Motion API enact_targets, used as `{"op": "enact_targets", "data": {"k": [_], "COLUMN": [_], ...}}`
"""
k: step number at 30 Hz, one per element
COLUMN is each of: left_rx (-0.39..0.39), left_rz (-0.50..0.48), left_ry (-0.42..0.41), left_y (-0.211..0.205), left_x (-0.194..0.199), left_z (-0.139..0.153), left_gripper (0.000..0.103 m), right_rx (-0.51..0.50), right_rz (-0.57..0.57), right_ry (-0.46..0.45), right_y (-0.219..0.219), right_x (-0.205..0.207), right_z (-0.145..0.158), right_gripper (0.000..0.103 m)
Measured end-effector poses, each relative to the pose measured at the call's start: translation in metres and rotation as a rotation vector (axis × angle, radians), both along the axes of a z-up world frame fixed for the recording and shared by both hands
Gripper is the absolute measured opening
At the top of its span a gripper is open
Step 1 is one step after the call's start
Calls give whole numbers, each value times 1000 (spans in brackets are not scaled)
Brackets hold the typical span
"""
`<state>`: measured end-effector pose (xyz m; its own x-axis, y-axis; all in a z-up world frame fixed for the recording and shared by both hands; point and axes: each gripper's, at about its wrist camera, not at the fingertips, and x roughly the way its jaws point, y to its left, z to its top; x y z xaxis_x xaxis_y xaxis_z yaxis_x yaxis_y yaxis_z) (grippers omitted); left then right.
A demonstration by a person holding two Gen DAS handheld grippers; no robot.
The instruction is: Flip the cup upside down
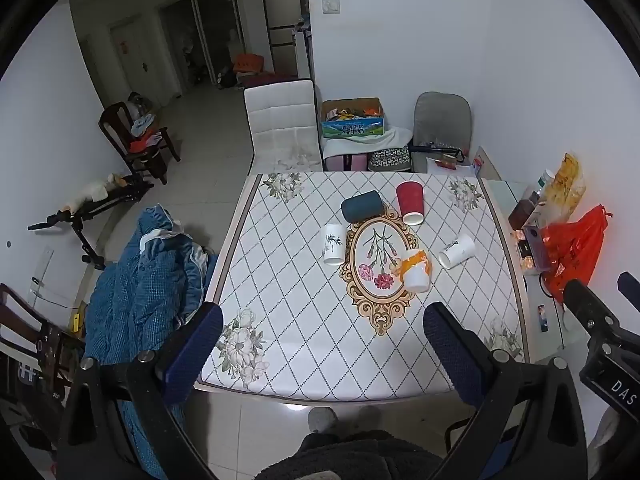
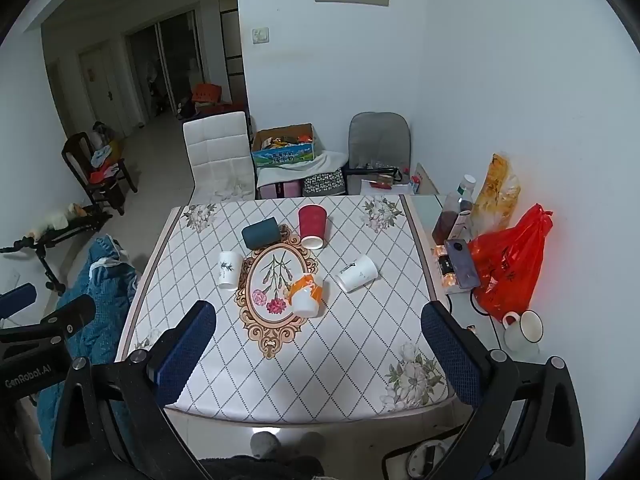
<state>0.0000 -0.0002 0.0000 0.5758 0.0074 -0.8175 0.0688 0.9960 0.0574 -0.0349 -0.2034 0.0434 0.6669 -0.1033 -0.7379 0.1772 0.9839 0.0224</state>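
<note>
Several cups lie on their sides on the patterned table [image 1: 304,344] [image 2: 340,368]: a red cup [image 1: 410,202] [image 2: 312,225], a dark blue cup [image 1: 362,206] [image 2: 261,232], a white cup with a plant print [image 1: 333,243] [image 2: 229,269], a plain white cup [image 1: 457,251] [image 2: 357,273] and an orange-and-white cup [image 1: 416,271] [image 2: 306,295]. My left gripper [image 1: 322,354] is open and empty, held above the table's near edge. My right gripper [image 2: 318,350] is open and empty, also above the near edge. Both are well short of the cups.
A red plastic bag [image 2: 510,264], bottles [image 2: 456,212], a phone [image 2: 462,262] and a white mug [image 2: 522,330] sit on a side surface to the right. A blue quilt [image 1: 144,292] lies left of the table. Chairs [image 1: 282,124] and a box [image 1: 352,118] stand behind it.
</note>
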Motion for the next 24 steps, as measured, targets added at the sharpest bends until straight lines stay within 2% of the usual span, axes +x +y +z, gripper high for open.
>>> {"op": "enact_targets", "data": {"k": [24], "left_rx": [-8], "left_rz": [0], "left_ry": [-13], "left_y": [2], "left_x": [7], "left_z": [7], "left_gripper": [103], "right_rx": [1], "right_rz": [11], "right_ry": [-6], "right_y": [3], "right_x": [8], "right_z": [1], "right_gripper": [103]}}
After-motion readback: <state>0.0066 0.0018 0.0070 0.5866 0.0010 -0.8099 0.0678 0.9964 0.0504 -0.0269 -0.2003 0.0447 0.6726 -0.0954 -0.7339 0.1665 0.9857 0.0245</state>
